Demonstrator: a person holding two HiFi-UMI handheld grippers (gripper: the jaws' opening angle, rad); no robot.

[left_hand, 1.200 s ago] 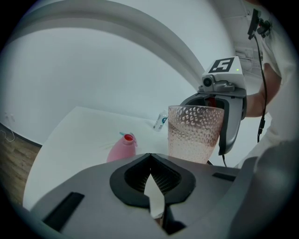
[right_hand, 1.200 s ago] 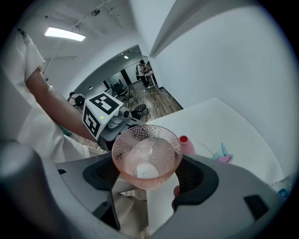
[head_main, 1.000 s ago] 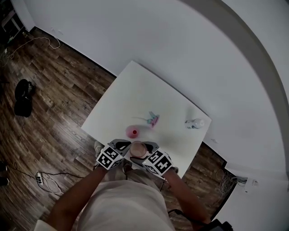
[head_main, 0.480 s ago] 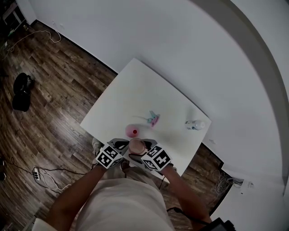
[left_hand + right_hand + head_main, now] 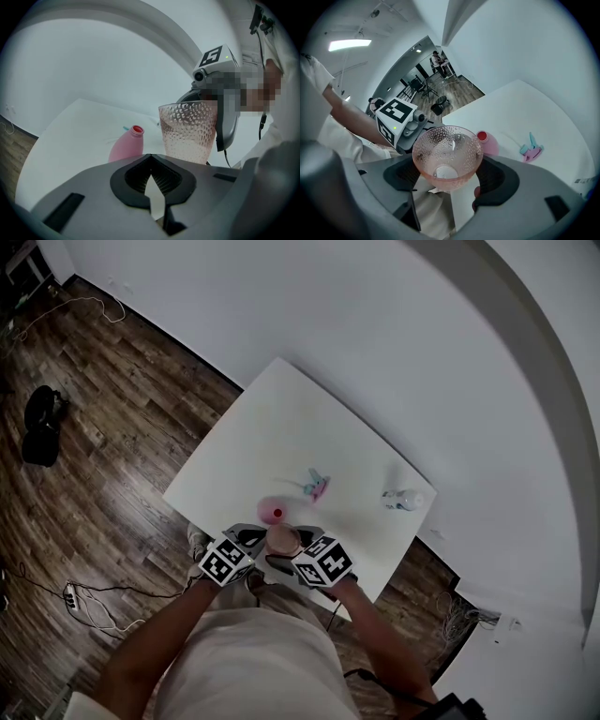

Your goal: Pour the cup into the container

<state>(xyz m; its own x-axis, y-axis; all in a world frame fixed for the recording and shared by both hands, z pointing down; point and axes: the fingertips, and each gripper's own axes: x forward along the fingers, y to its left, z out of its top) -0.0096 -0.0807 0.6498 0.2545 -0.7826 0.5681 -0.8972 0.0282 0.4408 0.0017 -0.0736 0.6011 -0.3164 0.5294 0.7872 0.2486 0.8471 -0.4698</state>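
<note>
We see the right gripper (image 5: 449, 177) clamped on the pink dimpled cup (image 5: 447, 154), low in the middle of the head view, near the lower edge of the white table (image 5: 281, 437). The cup is upright, long axis vertical, mouth up. Just above it in that frame the pink bottle (image 5: 274, 513) stands on the table, red mouth up. The left gripper (image 5: 151, 187), left of the cup, has its jaws together on nothing.
</note>
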